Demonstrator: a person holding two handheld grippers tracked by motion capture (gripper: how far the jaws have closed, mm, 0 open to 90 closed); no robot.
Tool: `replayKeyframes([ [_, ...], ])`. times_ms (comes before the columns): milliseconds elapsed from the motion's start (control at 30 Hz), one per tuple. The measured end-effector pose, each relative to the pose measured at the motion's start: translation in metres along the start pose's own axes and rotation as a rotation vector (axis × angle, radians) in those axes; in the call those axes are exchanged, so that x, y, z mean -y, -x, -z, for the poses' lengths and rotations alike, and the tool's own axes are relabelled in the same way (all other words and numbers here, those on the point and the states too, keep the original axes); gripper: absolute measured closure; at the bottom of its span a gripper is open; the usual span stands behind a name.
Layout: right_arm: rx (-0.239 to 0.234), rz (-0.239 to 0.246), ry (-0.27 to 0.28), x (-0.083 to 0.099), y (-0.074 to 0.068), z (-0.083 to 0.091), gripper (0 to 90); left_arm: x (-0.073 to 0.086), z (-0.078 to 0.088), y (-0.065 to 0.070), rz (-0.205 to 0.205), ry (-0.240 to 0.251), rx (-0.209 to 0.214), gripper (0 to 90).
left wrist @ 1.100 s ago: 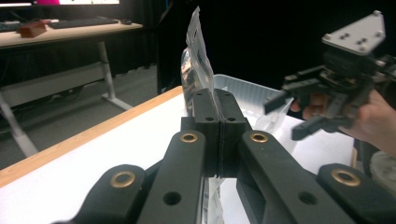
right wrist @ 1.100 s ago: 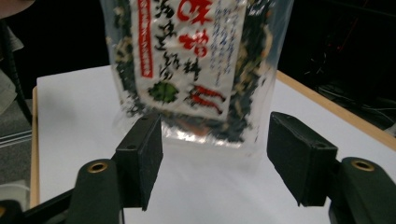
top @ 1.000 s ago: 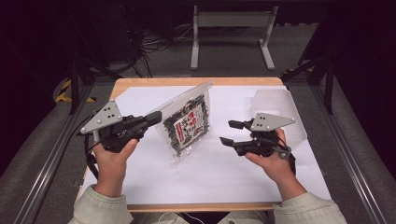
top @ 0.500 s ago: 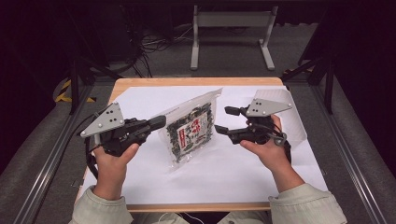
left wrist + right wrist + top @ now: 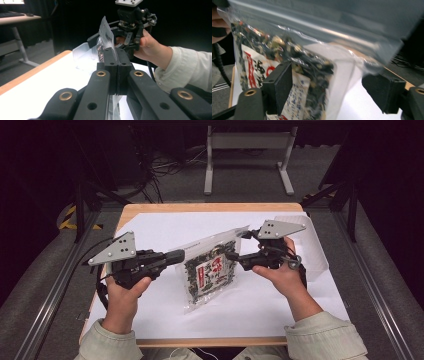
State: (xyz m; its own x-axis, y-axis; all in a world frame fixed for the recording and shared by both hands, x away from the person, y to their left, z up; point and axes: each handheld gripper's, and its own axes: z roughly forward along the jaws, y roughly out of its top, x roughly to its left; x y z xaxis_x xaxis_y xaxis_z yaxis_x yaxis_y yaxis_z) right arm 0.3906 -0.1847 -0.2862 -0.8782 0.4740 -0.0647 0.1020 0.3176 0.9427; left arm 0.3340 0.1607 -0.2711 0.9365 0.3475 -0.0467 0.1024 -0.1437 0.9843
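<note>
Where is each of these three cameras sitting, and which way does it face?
High view: above the table, looking forward and down; both forearms and hands show.
Left gripper view: on the left gripper, along its shut fingers pinching the bag's edge; the other hand shows beyond.
Right gripper view: on the right gripper, its open fingers around the bag.
All three share the bag.
</note>
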Motion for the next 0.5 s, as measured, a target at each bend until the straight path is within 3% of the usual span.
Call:
replayKeyframes([
  [200, -0.047, 0.024, -0.001, -0.001, -0.002, -0.001, 26.1, 0.002, -0.003, -0.001, -0.001, 0.001, 0.009, 89.9],
  [400, -0.077, 0.018, -0.004, 0.000, -0.001, 0.005, 40.5, 0.003, -0.001, -0.004, 0.004, 0.010, -0.020, 89.9],
  [500, -0.103, 0.028, -0.019, -0.001, -0.003, 0.010, 51.9, 0.004, 0.002, -0.006, 0.018, 0.019, -0.037, 89.8],
])
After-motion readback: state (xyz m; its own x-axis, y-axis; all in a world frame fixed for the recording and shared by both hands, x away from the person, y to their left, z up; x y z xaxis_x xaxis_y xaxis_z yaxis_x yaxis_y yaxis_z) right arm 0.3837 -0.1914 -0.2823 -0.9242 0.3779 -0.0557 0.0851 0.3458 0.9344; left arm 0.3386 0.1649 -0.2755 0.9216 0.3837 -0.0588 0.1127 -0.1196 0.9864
